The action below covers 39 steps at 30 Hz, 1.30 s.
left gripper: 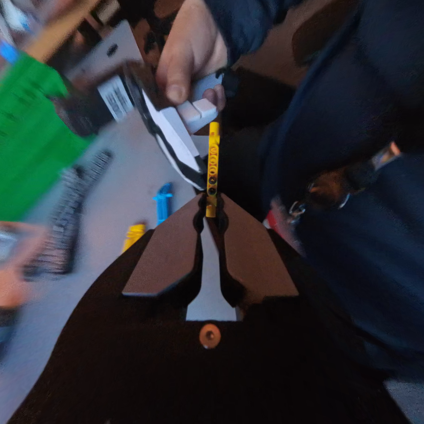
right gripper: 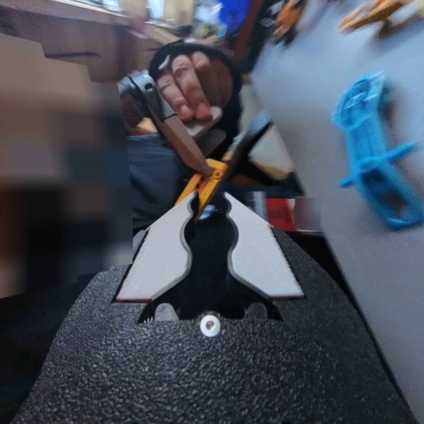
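A yellow perforated beam [left gripper: 213, 169], held clear above the grey tabletop [left gripper: 119, 183], is clamped at its near end by the left gripper [left gripper: 211, 202], its long axis pointing straight ahead along the fingers. The right gripper [right gripper: 210, 195], jaws narrowly parted, appears to meet the beam's far end, though blur hides any contact. A blue part [left gripper: 163, 203] and a yellow piece [left gripper: 134, 236] lie on the tabletop.
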Each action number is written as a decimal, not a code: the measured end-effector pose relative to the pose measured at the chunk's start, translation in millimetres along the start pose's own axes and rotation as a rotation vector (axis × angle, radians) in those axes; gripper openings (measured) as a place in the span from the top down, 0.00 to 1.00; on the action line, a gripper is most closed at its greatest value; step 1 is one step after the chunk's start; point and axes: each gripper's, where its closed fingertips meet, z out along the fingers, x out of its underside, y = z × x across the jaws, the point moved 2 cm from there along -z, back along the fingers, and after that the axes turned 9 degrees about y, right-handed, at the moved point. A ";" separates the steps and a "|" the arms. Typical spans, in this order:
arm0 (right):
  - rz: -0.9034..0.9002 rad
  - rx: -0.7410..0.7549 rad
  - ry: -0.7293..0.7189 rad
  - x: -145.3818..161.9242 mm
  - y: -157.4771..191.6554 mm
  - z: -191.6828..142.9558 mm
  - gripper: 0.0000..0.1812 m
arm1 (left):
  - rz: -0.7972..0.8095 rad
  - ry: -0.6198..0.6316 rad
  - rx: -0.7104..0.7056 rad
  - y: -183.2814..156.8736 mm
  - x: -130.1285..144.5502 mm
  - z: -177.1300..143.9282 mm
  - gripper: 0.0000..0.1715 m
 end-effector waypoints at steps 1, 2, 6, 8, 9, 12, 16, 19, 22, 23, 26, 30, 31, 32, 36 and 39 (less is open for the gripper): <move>-0.055 0.139 -0.023 -3.4 -8.3 -8.2 0.89 | -0.125 -0.026 0.078 0.0 2.0 2.6 0.96; -0.123 0.257 -0.050 -8.4 -11.1 -16.4 0.88 | -0.247 -0.042 0.160 0.3 4.2 4.9 0.96; -0.428 0.503 -0.014 -15.4 12.2 -19.2 0.83 | -0.539 -0.102 0.403 1.2 6.4 10.0 0.96; -0.499 0.594 0.041 -13.7 13.2 -15.0 0.88 | -0.582 -0.093 0.448 -1.1 7.1 14.7 0.96; -0.520 0.600 0.074 -10.3 13.3 -11.1 0.86 | -0.589 -0.070 0.448 -1.9 9.9 18.6 0.96; -0.477 0.598 0.086 -7.4 6.7 -12.5 0.94 | -0.618 -0.066 0.495 -6.7 12.0 22.8 0.96; -0.445 0.464 0.081 0.3 15.2 -11.3 0.84 | -0.713 -0.132 0.522 -2.1 15.7 23.6 0.96; -0.468 0.533 0.186 14.3 -1.3 -3.1 0.93 | -0.779 -0.213 0.579 -0.9 13.4 21.1 0.96; -0.443 0.511 0.165 15.1 -8.3 0.0 0.97 | -0.797 -0.223 0.558 1.9 17.7 20.5 0.96; -0.430 0.485 0.134 13.8 -8.1 -0.2 0.98 | -0.798 -0.251 0.540 4.4 16.3 17.9 0.97; -0.405 0.372 -0.001 7.2 -0.7 -1.7 0.98 | -0.815 -0.373 0.476 13.7 8.6 8.0 0.95; -0.380 0.262 -0.126 6.6 0.2 5.8 0.98 | -0.820 -0.393 0.467 10.8 7.2 7.1 0.96; -0.378 0.258 -0.143 7.8 -1.3 7.3 0.98 | -0.825 -0.387 0.467 9.5 8.2 7.4 0.96; -0.372 0.247 -0.156 9.4 -1.6 8.7 0.98 | -0.833 -0.386 0.472 7.4 8.3 7.1 0.96; -0.452 0.400 -0.124 14.9 -3.8 2.5 0.92 | -0.880 -0.361 0.505 -6.5 9.8 11.7 0.96; -0.526 0.436 -0.146 10.2 11.2 2.4 0.92 | -0.888 -0.347 0.544 -18.9 10.5 12.4 0.97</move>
